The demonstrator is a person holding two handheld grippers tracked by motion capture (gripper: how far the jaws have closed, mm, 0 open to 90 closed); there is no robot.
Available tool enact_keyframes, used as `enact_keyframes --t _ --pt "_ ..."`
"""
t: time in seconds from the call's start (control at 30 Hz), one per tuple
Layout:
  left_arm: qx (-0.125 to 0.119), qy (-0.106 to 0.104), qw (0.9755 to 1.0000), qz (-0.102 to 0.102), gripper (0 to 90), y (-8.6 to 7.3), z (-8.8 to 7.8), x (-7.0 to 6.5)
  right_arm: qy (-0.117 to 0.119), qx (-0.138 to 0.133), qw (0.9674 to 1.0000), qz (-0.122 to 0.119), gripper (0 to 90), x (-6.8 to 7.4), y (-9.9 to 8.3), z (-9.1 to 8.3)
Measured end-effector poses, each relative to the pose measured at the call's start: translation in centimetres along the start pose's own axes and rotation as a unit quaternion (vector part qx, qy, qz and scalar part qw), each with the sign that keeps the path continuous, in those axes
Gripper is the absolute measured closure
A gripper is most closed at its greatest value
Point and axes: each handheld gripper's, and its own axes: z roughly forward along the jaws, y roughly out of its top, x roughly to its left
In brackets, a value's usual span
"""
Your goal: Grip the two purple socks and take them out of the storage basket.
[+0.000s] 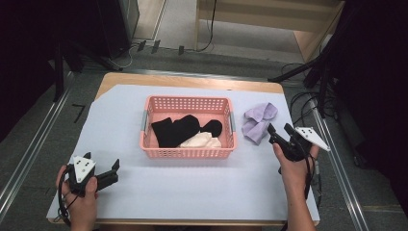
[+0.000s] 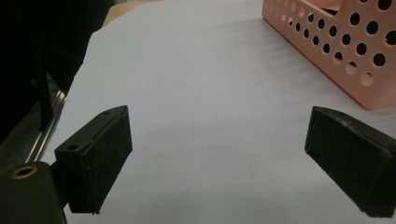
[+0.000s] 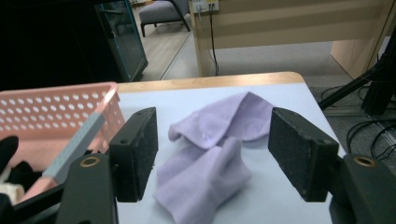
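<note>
Pink basket (image 1: 187, 153), perforated plastic w/ grey handles at each end, sits mid-table on a pale sheet (image 1: 192, 187) covering the wooden tabletop. Inside it: black cloth items (image 1: 175, 130) across the far and left part, another dark piece (image 1: 213, 127) toward the right, and a cream cloth (image 1: 201, 141) at the near side, touching the black ones. Just right of the basket, outside it, a lilac cloth (image 1: 259, 121) lies crumpled on the sheet.

Right gripper (image 1: 281, 132), held in a hand at the right edge, points toward the lilac cloth; in the right gripper view its jaws stand released, wide apart, w/ the cloth between and beyond them, not gripped. Left gripper (image 1: 109, 172) is at the near left corner, well apart from the basket; jaws spread, nothing between them but bare sheet, basket corner (image 2: 345, 51) at far right.
</note>
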Motion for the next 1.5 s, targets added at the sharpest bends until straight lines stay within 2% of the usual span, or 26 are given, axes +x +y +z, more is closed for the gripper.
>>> enact_keyframes --t 0.03,0.4,0.53,0.63,0.8,1.23,1.33,1.37,1.43,1.5 --pt "0.000 0.000 1.0000 0.001 8.3 0.0 0.0 0.0 0.000 -0.002 1.0000 -0.005 31.2 -0.3 -0.3 -0.4" --pt "-0.004 0.003 1.0000 -0.001 8.3 0.0 -0.1 -0.1 0.015 0.005 0.9998 0.013 24.3 -2.3 -3.7 -3.2" --pt "-0.003 0.001 1.0000 0.002 8.3 0.0 0.0 -0.1 0.011 0.009 0.9998 0.013 23.6 -2.9 -4.5 -4.3" --pt "-0.002 0.000 1.0000 0.004 8.3 0.0 0.0 -0.1 0.009 0.009 0.9999 0.000 23.3 -3.4 -5.0 -5.0" --pt "-0.004 0.000 1.0000 0.004 8.3 0.0 -0.1 -0.1 0.000 0.015 0.9999 0.004 23.1 -4.0 -5.8 -6.0" --pt "-0.006 0.000 1.0000 0.004 8.3 -0.1 -0.1 -0.1 -0.032 0.023 0.9992 -0.007 23.3 -6.1 -8.0 -8.6" --pt "-0.004 0.001 1.0000 0.004 8.3 0.0 -0.1 -0.1 -0.031 0.020 0.9993 0.000 23.1 -6.5 -8.4 -9.2" --pt "-0.005 0.001 1.0000 0.004 8.3 -0.1 -0.1 -0.1 -0.027 0.014 0.9995 -0.003 22.2 -6.6 -8.5 -9.4" --pt "-0.004 0.000 1.0000 0.005 8.3 0.0 -0.1 -0.1 -0.030 0.018 0.9994 -0.008 22.0 -6.7 -8.5 -9.7" --pt "-0.004 0.000 1.0000 0.005 8.3 0.0 -0.1 -0.1 -0.025 0.007 0.9997 -0.003 21.2 -6.8 -8.7 -10.0"
